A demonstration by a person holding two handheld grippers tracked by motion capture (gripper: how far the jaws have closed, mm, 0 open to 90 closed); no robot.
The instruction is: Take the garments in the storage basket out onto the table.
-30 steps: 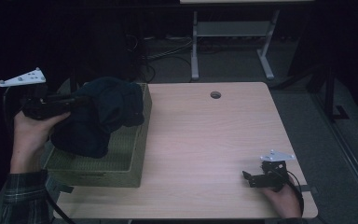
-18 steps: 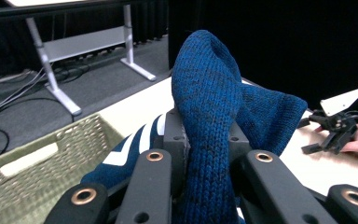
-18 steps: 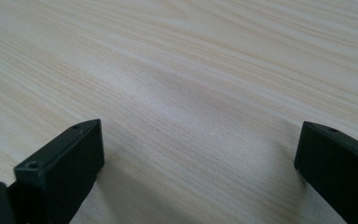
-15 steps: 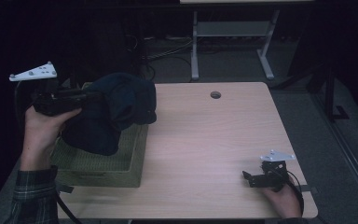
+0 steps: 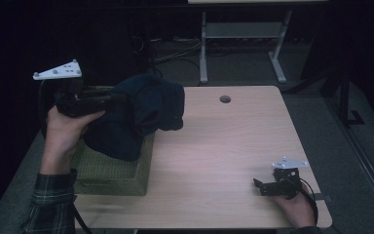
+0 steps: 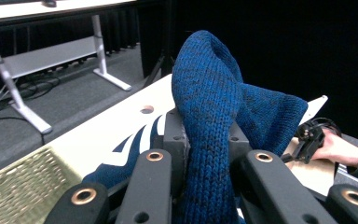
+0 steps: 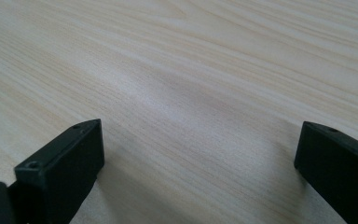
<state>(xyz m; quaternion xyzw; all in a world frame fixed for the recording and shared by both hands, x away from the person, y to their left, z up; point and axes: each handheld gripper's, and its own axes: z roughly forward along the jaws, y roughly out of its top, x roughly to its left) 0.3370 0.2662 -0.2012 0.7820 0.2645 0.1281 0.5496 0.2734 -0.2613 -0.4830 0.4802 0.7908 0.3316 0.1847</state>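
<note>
A dark blue knitted garment (image 5: 136, 114) hangs in the air over an olive woven basket (image 5: 112, 170) at the table's left side. My left gripper (image 5: 114, 100) is shut on a fold of it and holds it up above the basket's far edge. Seen from the left gripper view, the blue knit (image 6: 209, 116) is bunched between the two black jaws, with a white stripe pattern lower down. My right gripper (image 5: 263, 187) rests low near the front right corner of the table. Its jaws stand wide apart over bare wood (image 7: 191, 93) with nothing between them.
The light wooden table (image 5: 224, 146) has a round cable hole (image 5: 225, 99) near its far edge. Behind it stands a white metal table frame (image 5: 238, 34) on dark floor with cables.
My left gripper has carried the blue garment up and to the right, so more of it hangs past the basket toward the table's middle. The right gripper has stayed put.
</note>
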